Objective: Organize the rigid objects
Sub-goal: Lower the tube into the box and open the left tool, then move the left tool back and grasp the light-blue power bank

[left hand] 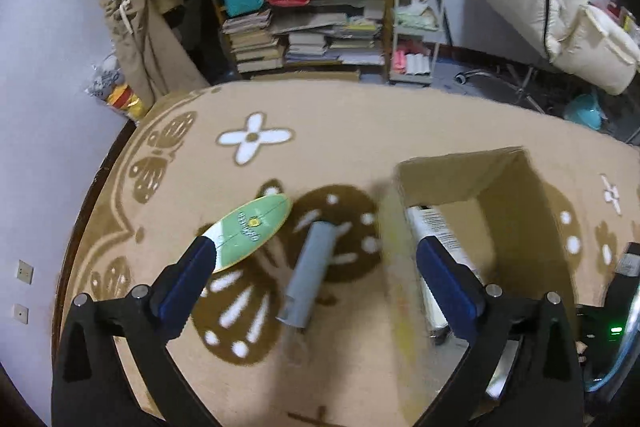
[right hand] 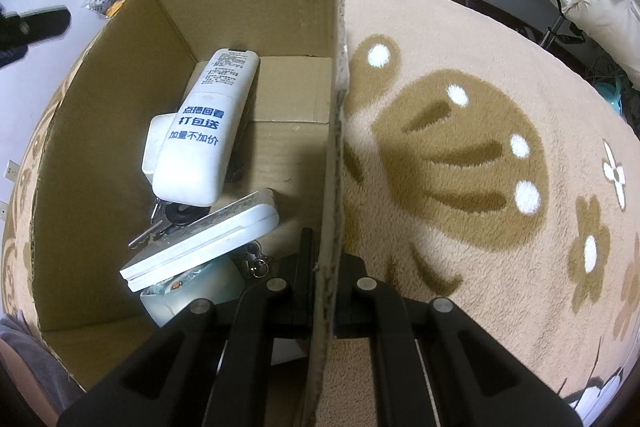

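Observation:
My left gripper hangs open above the carpet, its blue pads wide apart. A grey tube lies on the carpet between the fingers, below them. A green oval board lies by the left fingertip. An open cardboard box stands at the right, and a blurred yellow streak runs along its near side. My right gripper is shut on the right wall of the cardboard box. Inside lie a white bottle with blue print, a flat white device, keys and a pale tub.
A beige carpet with brown butterflies covers the floor. Behind it stand a shelf with books and bags, a white cart and a chair base. A dark device with a green light sits at the right edge.

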{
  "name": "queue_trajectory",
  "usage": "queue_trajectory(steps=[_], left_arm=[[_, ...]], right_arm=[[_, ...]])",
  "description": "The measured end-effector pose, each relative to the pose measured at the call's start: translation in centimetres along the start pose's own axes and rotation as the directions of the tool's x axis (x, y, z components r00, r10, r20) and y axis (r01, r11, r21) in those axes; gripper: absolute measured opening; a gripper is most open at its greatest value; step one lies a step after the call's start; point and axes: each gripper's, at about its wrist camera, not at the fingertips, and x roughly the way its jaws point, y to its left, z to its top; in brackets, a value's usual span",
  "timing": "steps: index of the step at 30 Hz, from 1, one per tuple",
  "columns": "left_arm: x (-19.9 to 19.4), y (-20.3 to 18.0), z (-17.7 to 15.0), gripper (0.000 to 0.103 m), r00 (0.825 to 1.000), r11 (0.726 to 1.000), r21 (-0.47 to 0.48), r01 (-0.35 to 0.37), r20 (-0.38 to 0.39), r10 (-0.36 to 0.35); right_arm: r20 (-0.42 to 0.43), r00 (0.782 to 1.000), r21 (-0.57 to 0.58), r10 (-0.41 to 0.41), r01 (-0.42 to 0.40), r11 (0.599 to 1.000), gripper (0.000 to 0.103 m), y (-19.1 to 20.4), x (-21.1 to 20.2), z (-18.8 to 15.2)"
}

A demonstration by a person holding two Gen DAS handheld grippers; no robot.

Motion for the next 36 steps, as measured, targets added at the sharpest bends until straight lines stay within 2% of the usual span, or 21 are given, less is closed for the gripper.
queue_trajectory(steps=[11, 14, 17, 20, 22, 23, 24, 25, 26, 31, 36], left_arm=[[7.8, 3.5, -2.8, 0.099, 0.988, 0.996, -0.091, 0.002, -0.154, -0.016], [9.4, 4.2, -3.5, 0.099, 0.985, 0.993, -0.122, -0.002, -0.173, -0.019], [10.2, 4.2, -3.8, 0.097, 0.984, 0.994, -0.110, -0.003, -0.179, -0.017], [10.9, 3.8, -4.1, 0.085, 0.982, 0.996, -0.089, -0.007, -0.186, -0.009], [11.2, 3.6, -4.4, 0.075, 0.981, 0.995, -0.094, 0.029, -0.186, -0.046], [11.3, 3.4, -4.5, 0.064, 0.980, 0.994, -0.101, 0.051, -0.189, -0.070], [11.4, 3.2, -4.6, 0.047, 0.976, 0.991, -0.109, 0.076, -0.197, -0.096], [11.6, 2.9, -4.7, 0.038, 0.969, 0.988, -0.116, 0.103, -0.212, -0.126], [11.8, 2.7, -4.9, 0.035, 0.963, 0.987, -0.116, 0.111, -0.231, -0.136], [11.5, 1.4, -5.4, 0.031, 0.970, 0.997, -0.054, 0.063, -0.232, -0.074], [10.9, 1.6, -5.7, 0.027, 0.967, 0.994, -0.073, 0.077, -0.238, -0.092]], right_arm=[[-0.001, 1.000, -0.003, 0.001, -0.001, 1.000, 0.007, 0.1, -0.1, 0.0], [-0.002, 1.000, -0.010, 0.001, -0.001, 1.000, 0.007, 0.1, 0.0, -0.1], [-0.002, 1.000, -0.009, 0.002, -0.002, 1.000, 0.007, 0.1, 0.0, -0.1], [-0.002, 1.000, -0.010, 0.001, -0.001, 1.000, 0.007, 0.1, 0.0, -0.1], [-0.002, 1.000, -0.009, 0.001, -0.001, 1.000, 0.007, 0.1, 0.1, -0.1], [-0.002, 1.000, -0.008, 0.001, -0.001, 1.000, 0.007, 0.1, 0.1, -0.1], [-0.002, 1.000, -0.009, 0.002, -0.002, 1.000, 0.007, 0.1, 0.1, -0.1], [-0.003, 1.000, -0.009, 0.001, -0.002, 1.000, 0.007, 0.1, 0.1, -0.1], [-0.002, 1.000, -0.009, 0.001, -0.002, 1.000, 0.007, 0.1, 0.1, -0.1], [-0.003, 1.000, -0.008, 0.001, -0.001, 1.000, 0.007, 0.2, 0.1, -0.1], [-0.003, 1.000, -0.008, 0.001, -0.001, 1.000, 0.007, 0.2, 0.1, -0.1]])
